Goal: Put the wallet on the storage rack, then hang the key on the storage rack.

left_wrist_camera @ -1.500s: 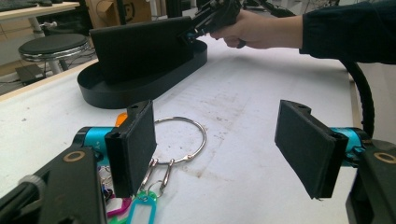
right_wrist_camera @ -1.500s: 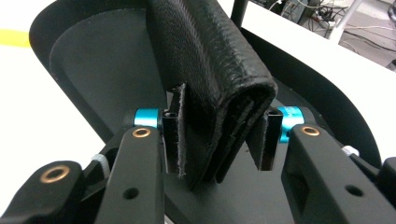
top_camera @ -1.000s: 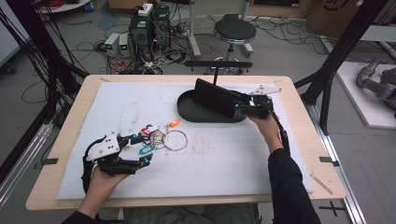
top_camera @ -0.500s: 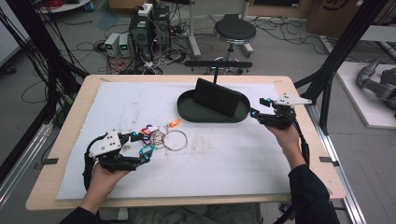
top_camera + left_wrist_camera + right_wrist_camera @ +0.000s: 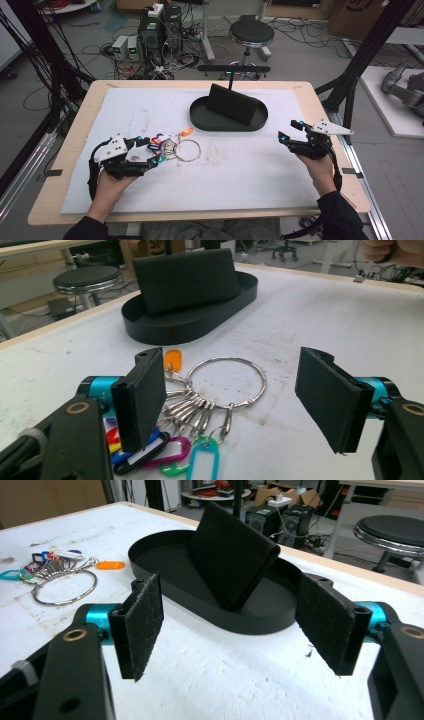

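A black wallet [image 5: 231,104] leans upright in an oval black tray [image 5: 200,117] toward the table's [image 5: 90,100] far edge. The right gripper [image 5: 287,131], jaws wide and just opened further with nothing between them, sits near the table's right edge, apart from the tray. The left gripper [image 5: 159,152], jaws wide, rests near the left front corner, just beside a key ring [image 5: 186,149] hung with coloured tags [image 5: 175,460].

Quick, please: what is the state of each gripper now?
Left gripper: open, empty, jaws around the key ring.
Right gripper: open, empty, jaws just opened.
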`<state>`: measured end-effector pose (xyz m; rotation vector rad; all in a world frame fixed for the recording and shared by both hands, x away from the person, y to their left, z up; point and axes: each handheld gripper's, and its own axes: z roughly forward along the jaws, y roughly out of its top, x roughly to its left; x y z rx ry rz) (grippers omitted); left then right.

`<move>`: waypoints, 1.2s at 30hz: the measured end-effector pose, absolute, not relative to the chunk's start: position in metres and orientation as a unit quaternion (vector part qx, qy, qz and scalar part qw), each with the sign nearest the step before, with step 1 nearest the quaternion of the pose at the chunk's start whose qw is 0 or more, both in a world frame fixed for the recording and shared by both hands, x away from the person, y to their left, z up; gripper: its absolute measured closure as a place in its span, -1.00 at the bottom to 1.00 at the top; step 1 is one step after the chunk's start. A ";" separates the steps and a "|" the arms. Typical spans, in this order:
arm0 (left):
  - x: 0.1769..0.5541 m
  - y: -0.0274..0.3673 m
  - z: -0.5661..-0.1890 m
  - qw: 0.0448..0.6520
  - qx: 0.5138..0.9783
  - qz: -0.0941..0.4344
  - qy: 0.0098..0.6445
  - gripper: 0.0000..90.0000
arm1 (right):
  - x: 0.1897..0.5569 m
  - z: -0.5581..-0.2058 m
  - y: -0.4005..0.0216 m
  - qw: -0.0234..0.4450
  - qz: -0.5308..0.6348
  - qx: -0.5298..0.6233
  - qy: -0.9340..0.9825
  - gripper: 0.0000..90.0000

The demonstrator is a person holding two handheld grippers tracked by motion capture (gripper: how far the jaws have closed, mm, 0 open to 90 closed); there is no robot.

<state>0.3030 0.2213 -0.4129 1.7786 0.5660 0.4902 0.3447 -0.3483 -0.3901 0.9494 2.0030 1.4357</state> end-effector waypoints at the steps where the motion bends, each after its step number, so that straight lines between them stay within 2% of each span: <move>1: 0.304 0.222 -0.413 0.569 0.757 0.210 0.243 -0.38 | 0.343 -0.391 -0.349 0.248 0.526 0.351 0.734 -0.40; 36: 0.313 0.211 -0.412 0.563 0.754 0.214 0.263 -0.40 | 0.338 -0.405 -0.355 0.256 0.506 0.360 0.741 -0.43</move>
